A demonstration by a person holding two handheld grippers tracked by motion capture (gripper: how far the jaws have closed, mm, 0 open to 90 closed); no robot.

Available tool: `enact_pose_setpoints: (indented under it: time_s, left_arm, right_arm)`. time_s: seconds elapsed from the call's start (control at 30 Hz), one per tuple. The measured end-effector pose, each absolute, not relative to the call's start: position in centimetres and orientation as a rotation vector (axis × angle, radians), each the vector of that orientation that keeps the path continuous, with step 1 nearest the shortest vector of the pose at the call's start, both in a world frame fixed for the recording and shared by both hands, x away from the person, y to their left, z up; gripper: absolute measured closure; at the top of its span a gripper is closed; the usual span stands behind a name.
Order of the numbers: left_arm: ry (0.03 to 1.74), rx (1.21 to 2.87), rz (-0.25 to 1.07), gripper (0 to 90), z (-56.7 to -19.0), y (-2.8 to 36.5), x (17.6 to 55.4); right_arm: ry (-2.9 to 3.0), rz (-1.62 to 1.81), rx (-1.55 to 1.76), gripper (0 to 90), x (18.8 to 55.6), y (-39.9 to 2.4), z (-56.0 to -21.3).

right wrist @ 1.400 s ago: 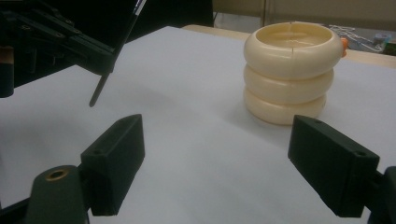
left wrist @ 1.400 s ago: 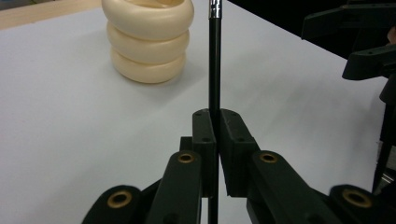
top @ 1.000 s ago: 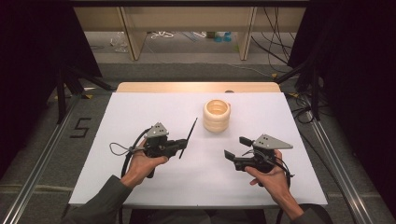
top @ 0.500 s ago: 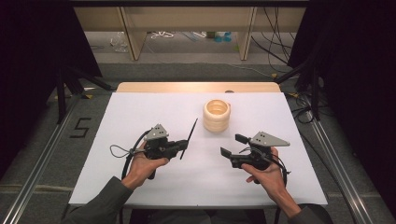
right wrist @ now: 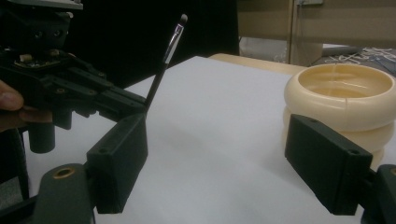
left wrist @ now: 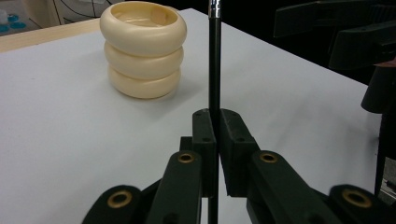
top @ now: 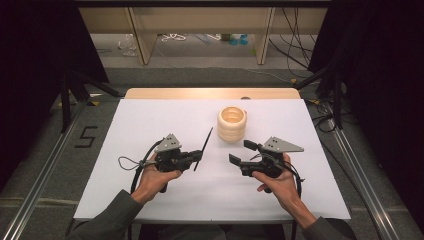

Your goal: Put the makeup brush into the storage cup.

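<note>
A cream, glossy holder (top: 231,123) shaped like three stacked rings stands in the upper middle of the high view on the matte white table (top: 150,120). It is hollow, and from the right gripper view a fine seam shows on its inner wall. A strip of pale wood runs along the table's far edge.

The left gripper (top: 196,159), black plastic with brass-coloured pivot pins and a grey three-cornered plate on top, sits at centre-left of the high view in the person's left hand (top: 156,176). Its jaws are pressed together on a thin black makeup brush (top: 203,149). In the high view the brush's long axis slants from the jaws up and slightly right, its free end toward the holder but short of it. In the left gripper view the handle rises straight up the middle of the frame, and its top is cut off just past the silvery ferrule. In the right gripper view the dark bristle tip sits at the upper middle, above that ferrule. The handle's lower end is hidden behind the jaws.

The right gripper (top: 242,152) is at centre-right, just below the holder, held in the right hand (top: 278,184). Its blocky pads stand wide apart with nothing between them; one pad partly covers the holder's lower rings in the right gripper view.
</note>
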State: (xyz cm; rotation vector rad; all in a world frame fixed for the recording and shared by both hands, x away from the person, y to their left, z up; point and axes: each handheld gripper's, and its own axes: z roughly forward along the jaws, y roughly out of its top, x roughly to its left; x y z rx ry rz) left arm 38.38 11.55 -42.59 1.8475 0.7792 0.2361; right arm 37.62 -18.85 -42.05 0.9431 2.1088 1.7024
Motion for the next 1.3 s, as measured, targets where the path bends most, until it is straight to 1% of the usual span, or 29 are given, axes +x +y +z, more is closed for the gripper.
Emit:
enact_pose_setpoints:
  time_s: [0.53, 1.3]
  left_arm:
    - [0.745, 1.845, 0.228, 85.1, -42.8, 10.5, 37.7]
    - [0.730, 1.831, 0.234, 85.1, -42.7, 10.1, 37.4]
  right_arm:
    - [2.128, 1.777, 0.919, 26.6, 38.6, -16.8, -41.9]
    - [2.149, 1.830, 0.933, 32.5, 39.3, -15.3, -41.9]
